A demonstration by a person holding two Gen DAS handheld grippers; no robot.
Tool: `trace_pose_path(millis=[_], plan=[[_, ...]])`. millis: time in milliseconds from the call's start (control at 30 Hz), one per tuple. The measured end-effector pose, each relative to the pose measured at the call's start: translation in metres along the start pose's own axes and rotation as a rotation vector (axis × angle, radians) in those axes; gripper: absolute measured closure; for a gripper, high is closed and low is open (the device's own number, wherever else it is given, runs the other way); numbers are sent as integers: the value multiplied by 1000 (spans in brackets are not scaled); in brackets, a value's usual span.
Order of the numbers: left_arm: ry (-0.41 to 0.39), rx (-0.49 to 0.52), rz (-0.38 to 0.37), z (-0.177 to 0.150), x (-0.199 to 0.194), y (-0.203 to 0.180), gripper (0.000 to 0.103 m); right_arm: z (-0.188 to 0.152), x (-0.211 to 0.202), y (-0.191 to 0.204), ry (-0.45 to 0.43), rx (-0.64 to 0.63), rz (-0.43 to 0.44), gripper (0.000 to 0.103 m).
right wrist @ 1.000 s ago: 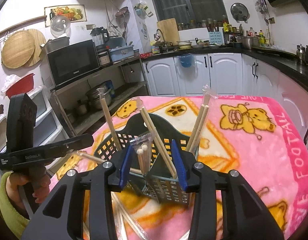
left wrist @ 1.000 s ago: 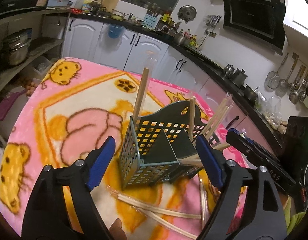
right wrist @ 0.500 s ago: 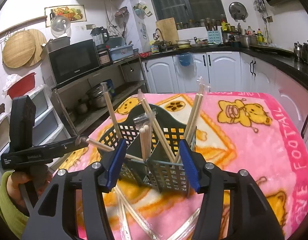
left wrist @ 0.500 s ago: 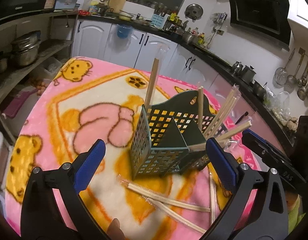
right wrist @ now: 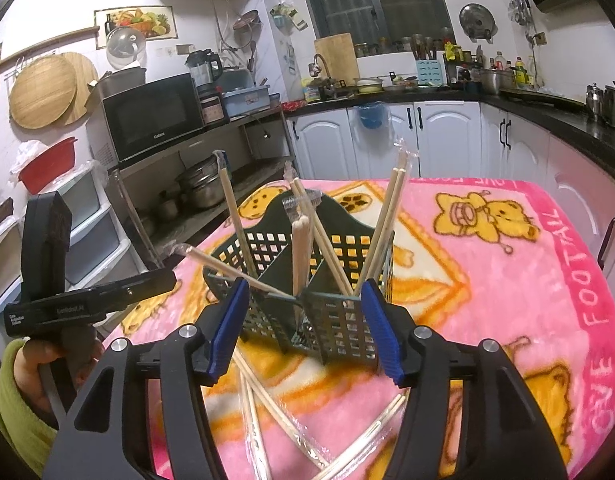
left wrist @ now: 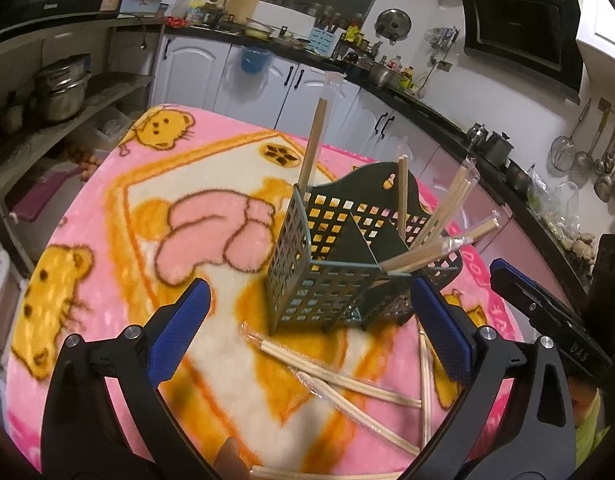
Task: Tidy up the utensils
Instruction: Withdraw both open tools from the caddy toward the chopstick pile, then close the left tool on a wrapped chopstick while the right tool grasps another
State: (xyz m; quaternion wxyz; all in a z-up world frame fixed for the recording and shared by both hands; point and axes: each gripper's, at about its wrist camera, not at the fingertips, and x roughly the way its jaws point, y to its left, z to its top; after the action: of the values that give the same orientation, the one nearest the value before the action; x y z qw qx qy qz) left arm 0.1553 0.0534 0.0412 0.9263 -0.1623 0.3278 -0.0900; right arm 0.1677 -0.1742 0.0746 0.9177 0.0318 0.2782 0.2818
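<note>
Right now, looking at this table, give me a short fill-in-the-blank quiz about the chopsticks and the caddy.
1. The green caddy stands on a ____ cartoon blanket.
2. The loose chopsticks on the blanket are each sealed in clear ____ wrap.
3. The left gripper holds ____ between its pads.
4. The pads of the right gripper are coloured ____.

Missing words: pink; plastic; nothing; blue

Pink bear-print blanket (left wrist: pixel 155 208) under green utensil caddy (left wrist: pixel 331 280) and loose wrapped chopsticks (left wrist: pixel 339 376)
</note>
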Motion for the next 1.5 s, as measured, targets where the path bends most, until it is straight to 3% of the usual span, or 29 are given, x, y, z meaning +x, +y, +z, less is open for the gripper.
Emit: trace_pose_path(millis=[800,1500], plan=[[104,-37,-4,-41,19,2,11,-30,-8,-14,62,20,-34,47],[180,-67,-3,-54,54,15,11,-62,13,-39,181,66,-72,47]])
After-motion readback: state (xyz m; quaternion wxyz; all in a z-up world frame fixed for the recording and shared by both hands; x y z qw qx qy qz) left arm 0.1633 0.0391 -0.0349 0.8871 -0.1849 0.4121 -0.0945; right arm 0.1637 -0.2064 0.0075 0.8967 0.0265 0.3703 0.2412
